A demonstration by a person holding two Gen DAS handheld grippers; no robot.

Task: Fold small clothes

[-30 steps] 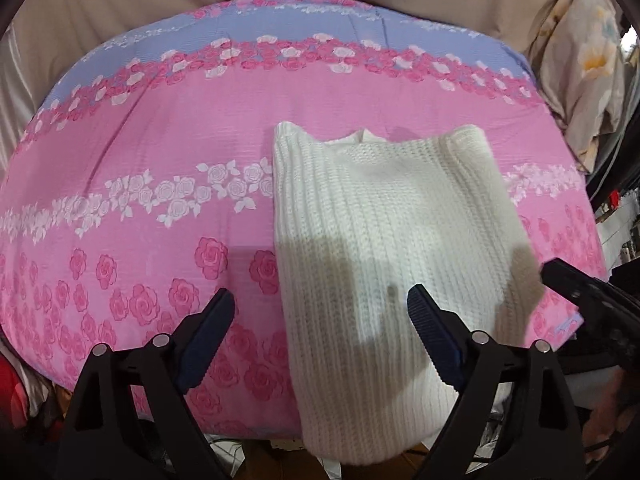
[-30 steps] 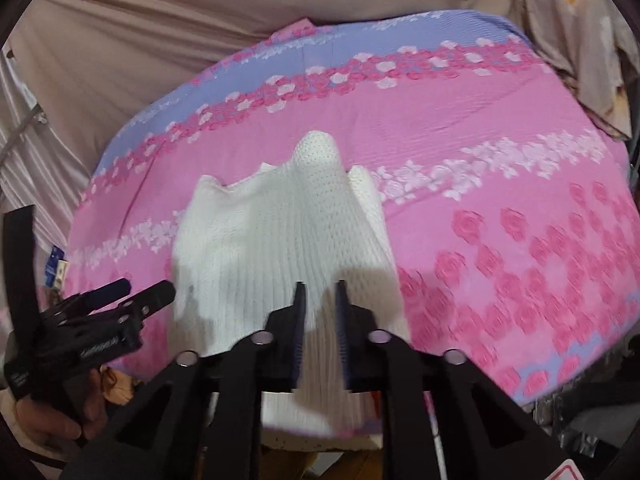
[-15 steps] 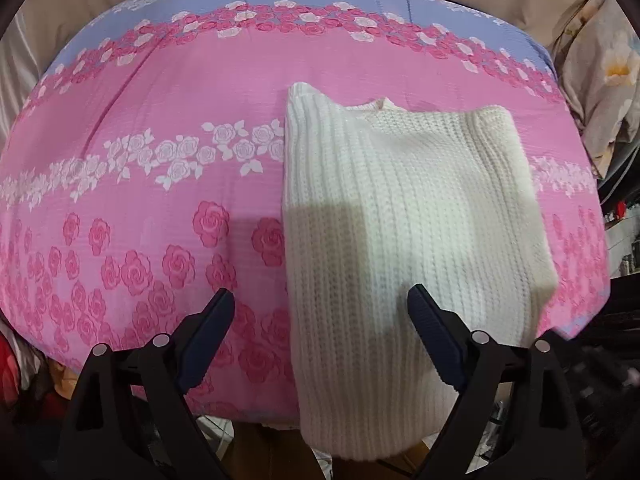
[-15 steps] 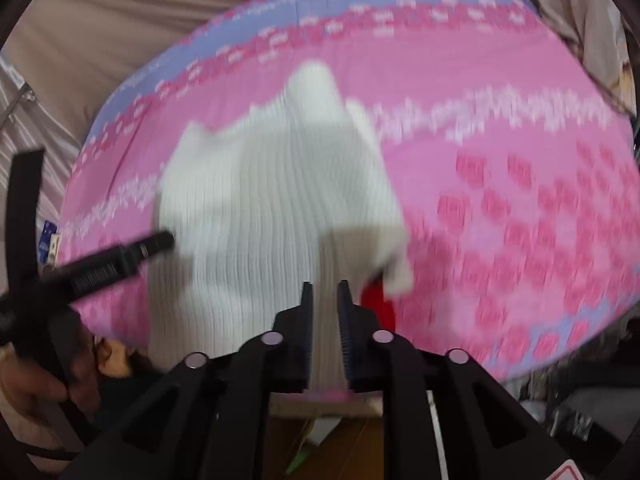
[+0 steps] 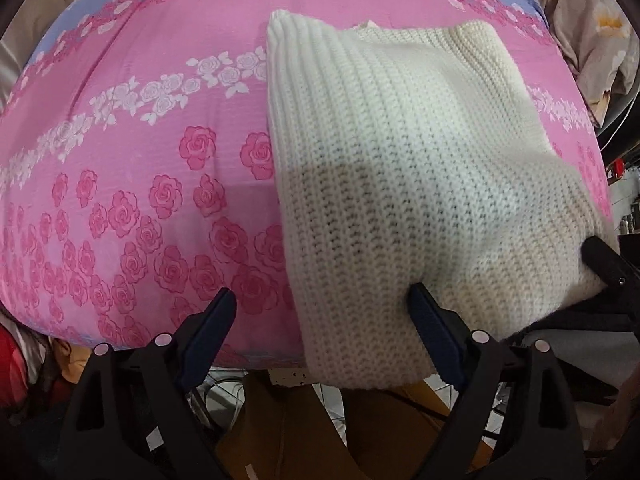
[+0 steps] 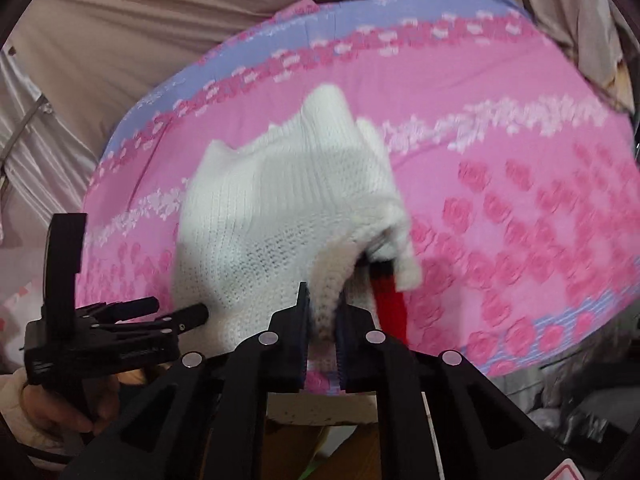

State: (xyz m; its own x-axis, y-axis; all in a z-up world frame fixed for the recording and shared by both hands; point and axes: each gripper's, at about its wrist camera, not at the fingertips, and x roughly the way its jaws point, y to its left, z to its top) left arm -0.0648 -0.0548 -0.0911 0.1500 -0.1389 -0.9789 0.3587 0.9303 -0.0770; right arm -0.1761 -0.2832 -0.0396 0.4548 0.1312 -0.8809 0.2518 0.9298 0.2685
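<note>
A white knit sweater (image 5: 400, 168) lies on a pink rose-patterned sheet (image 5: 120, 160), its lower end hanging over the near edge. My left gripper (image 5: 320, 312) is open, its jaws astride the sweater's left hem edge, not gripping. My right gripper (image 6: 323, 312) is shut on the sweater's (image 6: 280, 208) lower right hem and lifts it, baring a red piece (image 6: 390, 296) underneath. The right gripper's tip also shows in the left wrist view (image 5: 600, 260), against the sweater's right corner. The left gripper shows in the right wrist view (image 6: 180, 316), at the sweater's left.
The sheet covers a table with a lilac band (image 6: 360, 12) at its far side. A floral cloth (image 5: 592, 32) hangs at the far right. Beige fabric (image 6: 120, 40) lies behind the table. Brown cardboard (image 5: 300, 432) sits below the near edge.
My right gripper has lifted the sweater's lower right hem, bunching it and baring the red piece. My left gripper moved closer to the sweater's near hem, still open.
</note>
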